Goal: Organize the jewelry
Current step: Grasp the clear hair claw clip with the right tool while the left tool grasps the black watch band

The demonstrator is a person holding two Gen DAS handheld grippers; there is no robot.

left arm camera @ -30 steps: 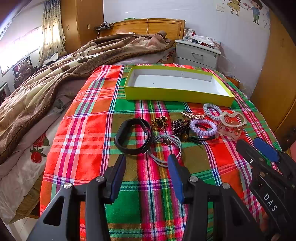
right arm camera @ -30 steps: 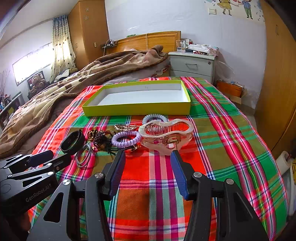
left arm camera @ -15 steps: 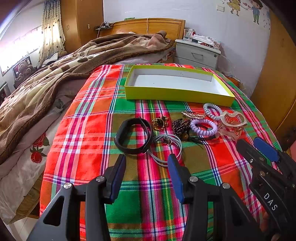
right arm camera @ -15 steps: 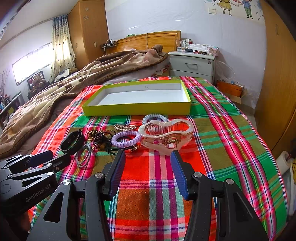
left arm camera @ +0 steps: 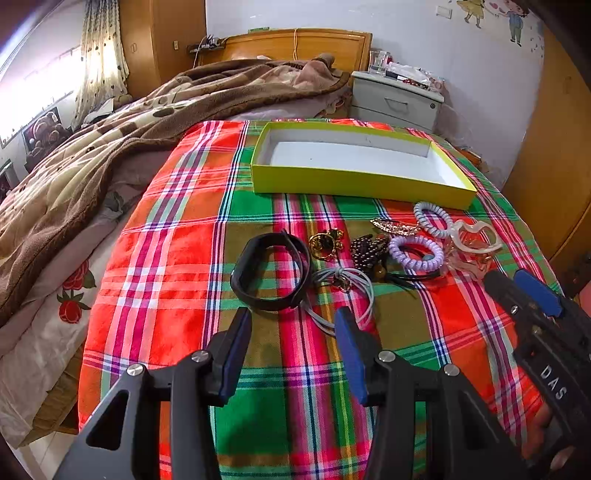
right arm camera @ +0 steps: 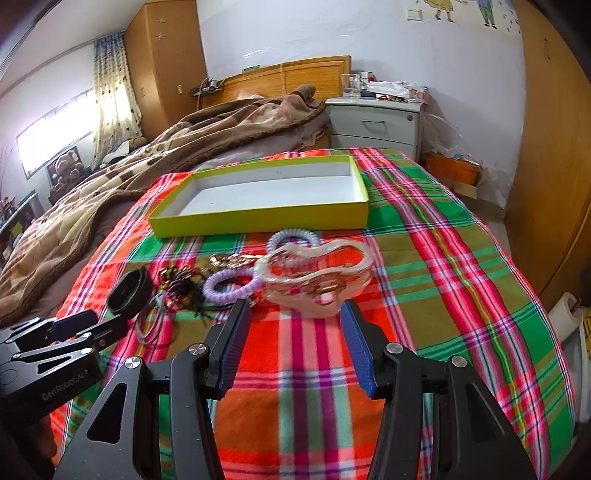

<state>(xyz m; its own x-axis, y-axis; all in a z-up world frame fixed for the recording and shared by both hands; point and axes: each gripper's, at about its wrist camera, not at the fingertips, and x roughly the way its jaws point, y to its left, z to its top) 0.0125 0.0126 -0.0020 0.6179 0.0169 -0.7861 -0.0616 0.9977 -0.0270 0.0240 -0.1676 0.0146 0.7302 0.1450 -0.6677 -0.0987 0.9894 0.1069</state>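
Clip (right arm camera: 314, 280) just ahead of R fingers (right arm camera: 232, 347) | spread, apart

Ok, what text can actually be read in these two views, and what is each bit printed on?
"DAS": white letters on the right gripper body, seen in the left wrist view.
"GenRobot.AI": pale letters on the left gripper body, seen in the right wrist view; the last characters are blurred.
Wall stickers: cartoon figures only, no readable words.
Items on the nightstand: any labels are too small to read.
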